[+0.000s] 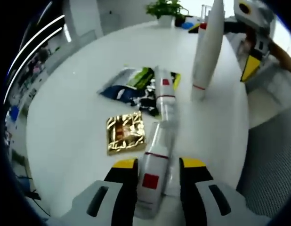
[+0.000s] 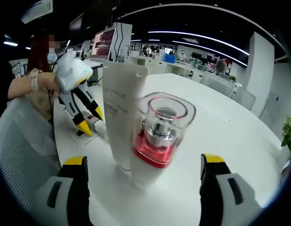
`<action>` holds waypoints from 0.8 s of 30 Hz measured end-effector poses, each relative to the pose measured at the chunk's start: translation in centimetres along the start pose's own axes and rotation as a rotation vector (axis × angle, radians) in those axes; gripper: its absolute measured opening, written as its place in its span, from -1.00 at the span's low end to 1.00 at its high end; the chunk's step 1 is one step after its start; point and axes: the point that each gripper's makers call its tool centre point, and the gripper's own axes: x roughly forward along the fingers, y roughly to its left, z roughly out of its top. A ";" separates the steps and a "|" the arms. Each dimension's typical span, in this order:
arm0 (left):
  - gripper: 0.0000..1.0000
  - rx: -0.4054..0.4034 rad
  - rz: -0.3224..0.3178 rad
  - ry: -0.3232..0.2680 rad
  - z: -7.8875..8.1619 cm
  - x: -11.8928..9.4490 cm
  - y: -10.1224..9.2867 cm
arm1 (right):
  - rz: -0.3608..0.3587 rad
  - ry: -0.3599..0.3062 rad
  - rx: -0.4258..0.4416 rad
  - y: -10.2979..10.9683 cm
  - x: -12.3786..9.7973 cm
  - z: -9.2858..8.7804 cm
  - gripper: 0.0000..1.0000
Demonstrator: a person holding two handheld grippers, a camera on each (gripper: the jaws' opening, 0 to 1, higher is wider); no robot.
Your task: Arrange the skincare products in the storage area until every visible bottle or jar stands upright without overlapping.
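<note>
Left gripper view: gold foil sachet (image 1: 126, 132) flat on the white table (image 1: 75, 117), at 10 o'clock from the left gripper (image 1: 157, 170). Dark sachets (image 1: 131, 84) heaped beyond it toward 12. Two white bottles lie on their sides, end to end: near bottle (image 1: 152, 176) with red square label sits between the left gripper's jaws, jaws close on both sides, contact not clear — cannot tell whether it grips. Far bottle (image 1: 165, 96) runs on toward 12, across the sachets. White tube (image 1: 207, 47) upright at 1 o'clock. Potted plant (image 1: 165, 12) at the table's far edge.

Right gripper view: left gripper (image 2: 91, 125) at 10 o'clock, a hand (image 2: 46, 82) holding it. White tube (image 2: 121, 113) upright, centre. Clear-capped bottle (image 2: 157, 136) with red collar upright, touching the tube at its 3 o'clock. Right gripper (image 2: 143, 165) spread wide, nothing held; tube and bottle stand ahead between the jaws.
</note>
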 end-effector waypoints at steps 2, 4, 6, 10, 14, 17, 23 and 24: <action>-0.40 -0.007 0.001 -0.013 0.2 0.1 0.0 | 0.004 -0.006 0.011 0.0 0.0 0.1 0.99; -0.45 -0.005 -0.001 -0.014 0.3 0.1 -0.1 | 0.004 -0.012 0.019 -0.1 0.0 0.1 0.99; -0.52 0.005 0.001 -0.018 0.4 0.2 -0.2 | 0.003 -0.016 0.032 -0.3 0.0 0.2 0.99; -0.58 0.002 0.006 -0.018 0.6 0.3 -0.2 | 0.005 -0.027 0.046 -0.3 -0.1 0.3 0.99; -0.65 0.009 0.014 -0.016 0.7 0.2 -0.2 | 0.007 -0.028 0.046 -0.2 -0.1 0.3 0.99; -0.65 0.017 0.025 -0.010 0.8 0.1 -0.1 | 0.011 -0.034 0.046 -0.2 -0.1 0.4 0.99; -0.66 -0.044 0.014 -0.051 1.4 -0.4 0.0 | 0.005 -0.059 0.057 -0.3 -0.4 0.9 0.99; -0.66 -0.044 0.021 -0.057 1.5 -0.5 0.2 | 0.005 -0.074 0.062 -0.4 -0.5 1.2 0.99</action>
